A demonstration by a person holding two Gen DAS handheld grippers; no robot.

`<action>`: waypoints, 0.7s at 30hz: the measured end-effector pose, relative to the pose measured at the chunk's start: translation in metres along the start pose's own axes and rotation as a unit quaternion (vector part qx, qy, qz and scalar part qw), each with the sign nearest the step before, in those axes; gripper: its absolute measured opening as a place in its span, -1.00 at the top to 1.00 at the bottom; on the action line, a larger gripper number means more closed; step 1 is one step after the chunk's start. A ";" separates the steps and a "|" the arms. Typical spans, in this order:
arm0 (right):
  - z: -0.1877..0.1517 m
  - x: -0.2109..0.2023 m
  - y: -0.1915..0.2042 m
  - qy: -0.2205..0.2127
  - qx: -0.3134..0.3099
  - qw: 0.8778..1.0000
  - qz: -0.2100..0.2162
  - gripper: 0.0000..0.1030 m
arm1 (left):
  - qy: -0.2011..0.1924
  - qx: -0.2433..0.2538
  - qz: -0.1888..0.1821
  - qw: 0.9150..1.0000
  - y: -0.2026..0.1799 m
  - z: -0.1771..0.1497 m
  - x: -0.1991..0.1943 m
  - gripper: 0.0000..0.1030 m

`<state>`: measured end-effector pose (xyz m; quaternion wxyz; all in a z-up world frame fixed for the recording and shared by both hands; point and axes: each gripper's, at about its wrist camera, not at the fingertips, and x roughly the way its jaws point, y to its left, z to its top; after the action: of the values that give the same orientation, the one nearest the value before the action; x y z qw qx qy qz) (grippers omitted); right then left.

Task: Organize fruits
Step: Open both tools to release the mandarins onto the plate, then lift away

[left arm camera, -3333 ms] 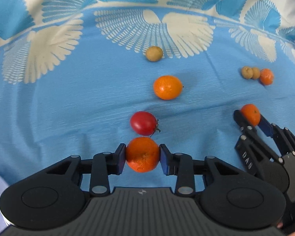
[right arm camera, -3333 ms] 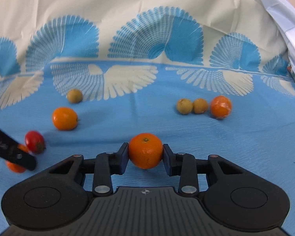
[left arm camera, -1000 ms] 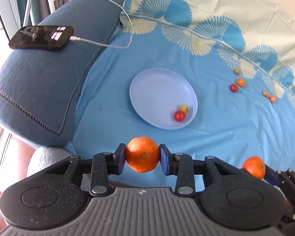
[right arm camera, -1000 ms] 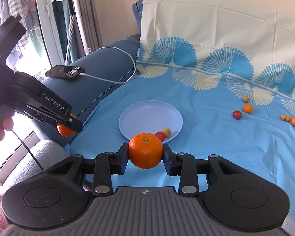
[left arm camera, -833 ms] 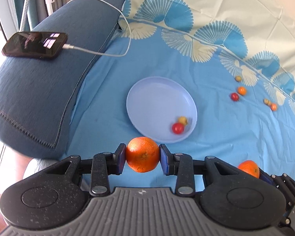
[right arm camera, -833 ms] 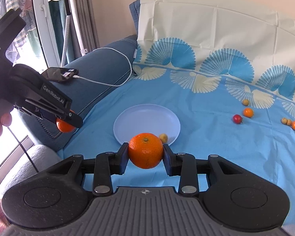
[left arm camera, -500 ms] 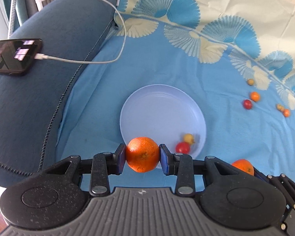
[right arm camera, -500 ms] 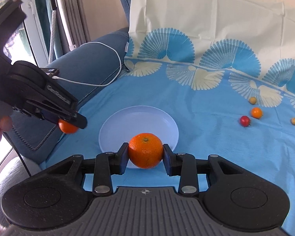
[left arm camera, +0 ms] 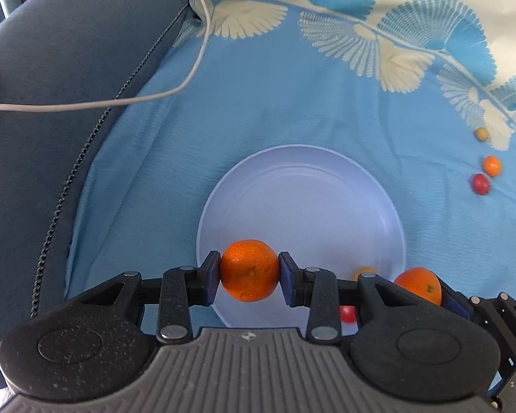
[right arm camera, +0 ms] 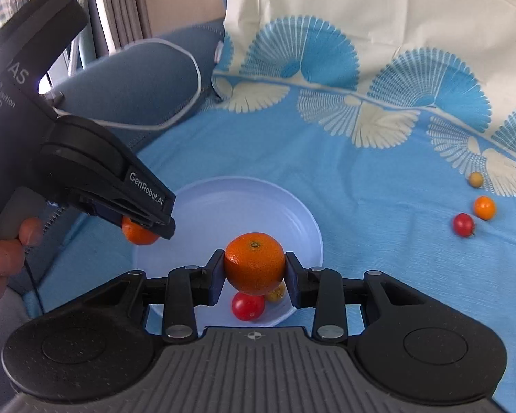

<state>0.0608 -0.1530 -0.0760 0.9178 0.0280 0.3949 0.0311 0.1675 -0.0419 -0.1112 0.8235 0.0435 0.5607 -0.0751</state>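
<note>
A pale blue plate (left arm camera: 302, 189) lies on the blue cloth; it also shows in the right wrist view (right arm camera: 223, 199). My left gripper (left arm camera: 250, 272) is shut on an orange (left arm camera: 249, 270) over the plate's near left rim. My right gripper (right arm camera: 254, 268) is shut on a second orange (right arm camera: 254, 263) above the plate's near side. In the left wrist view the right gripper's orange (left arm camera: 418, 284) shows at the lower right. A red cherry tomato (right arm camera: 247, 306) and a small yellow fruit (right arm camera: 275, 294) lie in the plate.
A red tomato (right arm camera: 463, 224), a small orange (right arm camera: 484, 207) and a yellowish fruit (right arm camera: 475, 179) lie on the cloth at the far right. A dark blue sofa arm (left arm camera: 51, 69) with a white cable (left arm camera: 120, 101) runs along the left.
Both grippers have moved forward and down toward the plate, each still holding its orange. The plate now looks larger and nearer.
</note>
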 end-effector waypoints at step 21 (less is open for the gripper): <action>-0.001 -0.033 0.002 -0.013 -0.039 0.999 -0.009 -0.81 | -0.086 0.031 0.051 0.994 0.018 -0.048 -0.071 -0.99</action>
<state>0.0371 -0.1534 -0.0528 0.9233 -0.0110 0.3820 0.0382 0.1014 -0.0116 -0.0627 0.8698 0.0913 0.4819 -0.0535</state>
